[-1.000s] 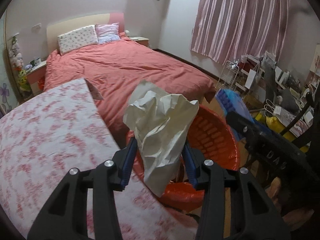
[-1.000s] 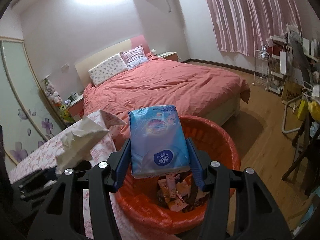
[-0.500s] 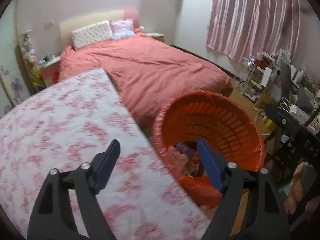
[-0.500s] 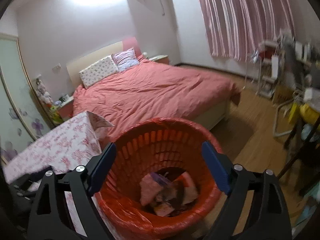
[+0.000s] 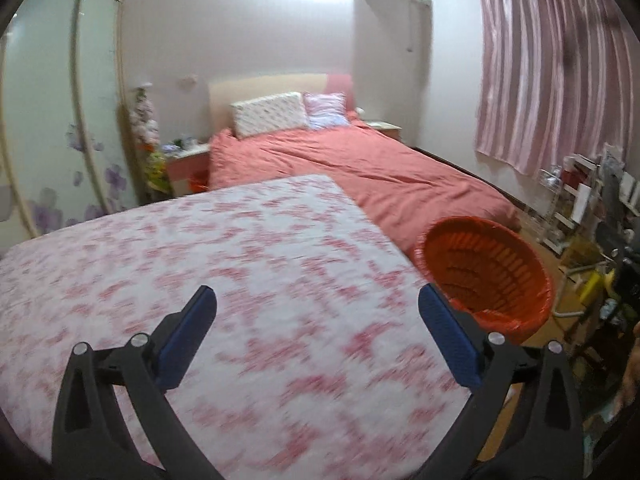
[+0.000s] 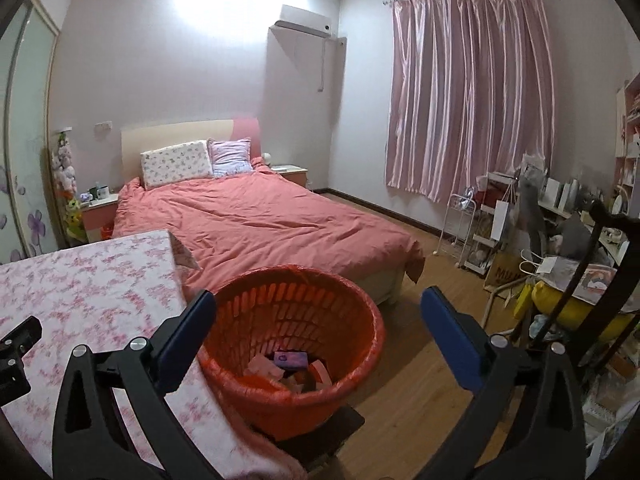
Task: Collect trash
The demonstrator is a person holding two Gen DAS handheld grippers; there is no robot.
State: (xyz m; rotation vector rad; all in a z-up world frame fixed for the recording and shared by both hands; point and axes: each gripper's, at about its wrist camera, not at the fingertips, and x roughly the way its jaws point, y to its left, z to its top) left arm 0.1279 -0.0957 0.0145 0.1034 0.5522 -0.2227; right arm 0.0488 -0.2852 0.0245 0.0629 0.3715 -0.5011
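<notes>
Two grippers, left gripper (image 5: 318,320) and right gripper (image 6: 318,322), are opening wide with nothing between their jaws, while collected trash (image 6: 290,370) lies in the orange basket (image 6: 360,312) at 6 o'clock, and the floral tablecloth (image 5: 240,264) shows none left.

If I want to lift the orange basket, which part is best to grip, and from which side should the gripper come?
Probably the rim of the orange basket, taken from above on the side away from the flowered table. The basket stands upright and its body is far too wide for the jaws, while the rim is thin and a red bag liner is folded over it. One finger inside and one outside should pinch it.
</notes>
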